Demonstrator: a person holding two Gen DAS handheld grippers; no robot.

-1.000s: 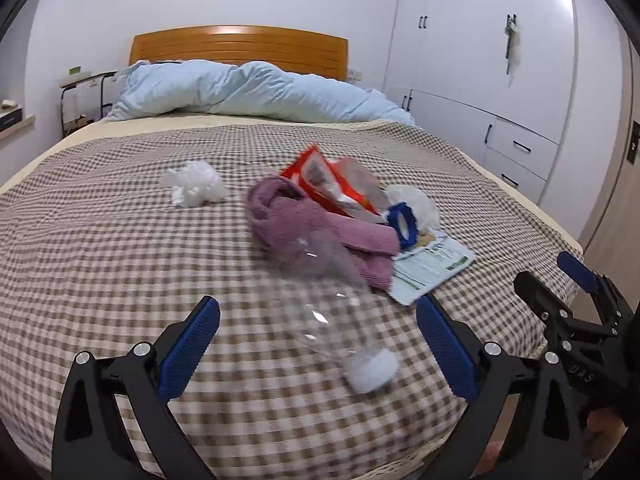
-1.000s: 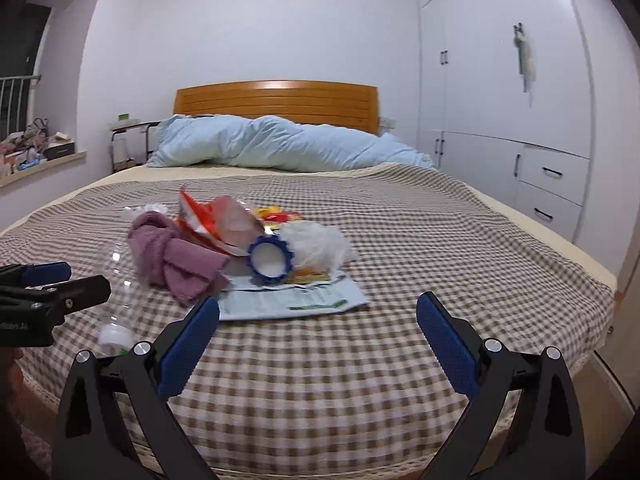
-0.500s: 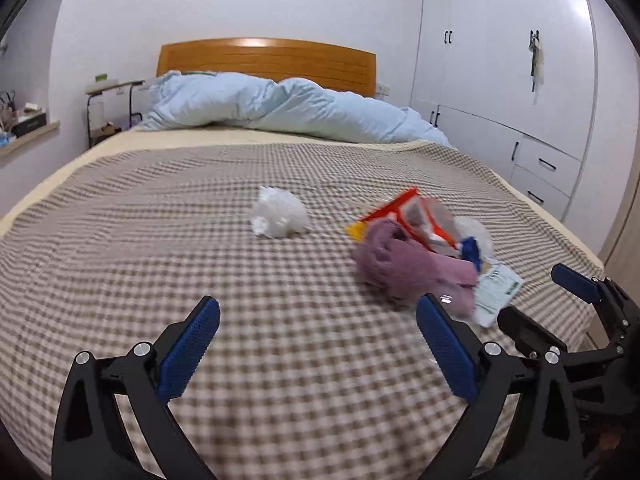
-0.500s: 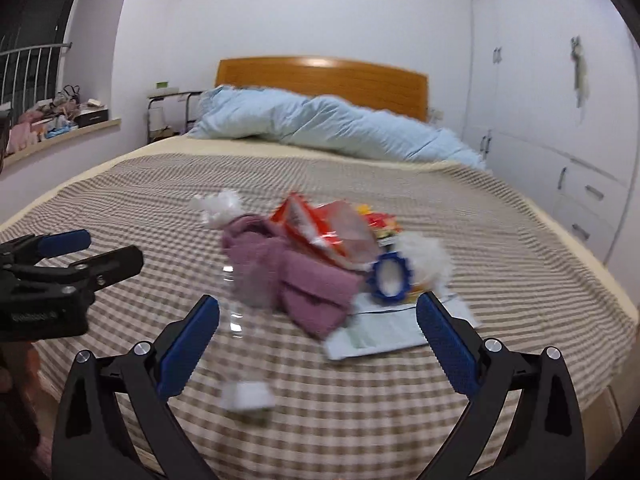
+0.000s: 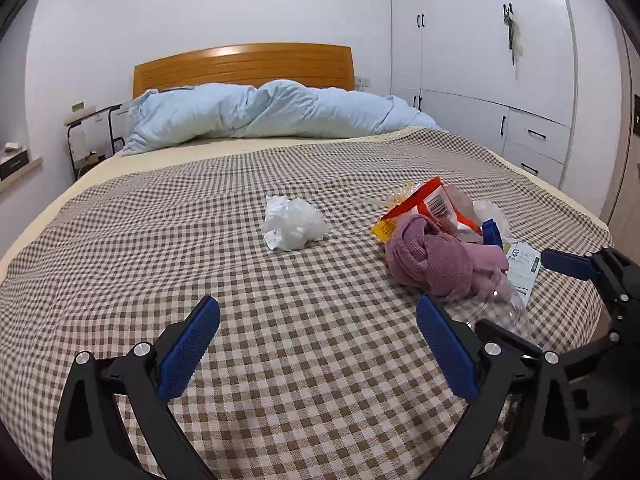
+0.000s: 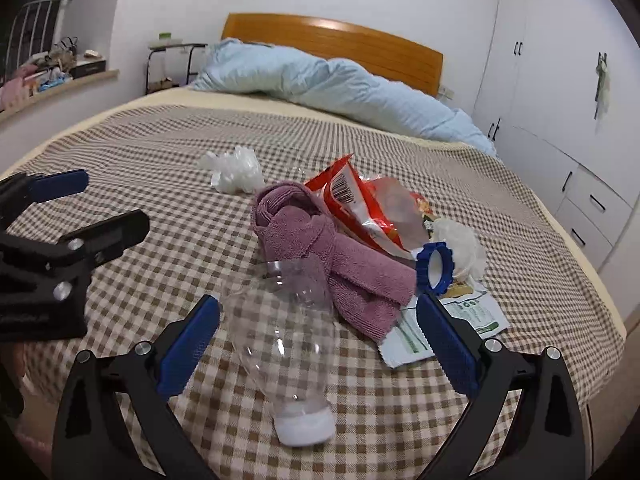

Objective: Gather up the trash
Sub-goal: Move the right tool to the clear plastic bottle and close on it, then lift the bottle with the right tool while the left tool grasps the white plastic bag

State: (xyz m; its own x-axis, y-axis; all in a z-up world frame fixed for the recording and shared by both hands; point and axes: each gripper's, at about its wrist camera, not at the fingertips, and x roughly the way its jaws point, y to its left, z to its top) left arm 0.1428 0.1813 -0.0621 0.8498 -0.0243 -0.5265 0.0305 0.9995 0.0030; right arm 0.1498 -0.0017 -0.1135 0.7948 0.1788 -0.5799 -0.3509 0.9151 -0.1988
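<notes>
The clear bottle [image 6: 280, 344] lies between my right gripper's [image 6: 318, 344] spread fingers, white cap toward me, base pointing away; my left gripper [image 5: 318, 344] gapes empty.

Only a barcode shows on the red snack wrapper [image 6: 352, 204]; no text is legible.

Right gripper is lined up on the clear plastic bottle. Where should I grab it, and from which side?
Grip the clear plastic bottle across its wide body, above the white cap. It lies on its side, cap toward the camera, already between the open right gripper fingers. Come straight forward and down; its far end touches the purple towel.
</notes>
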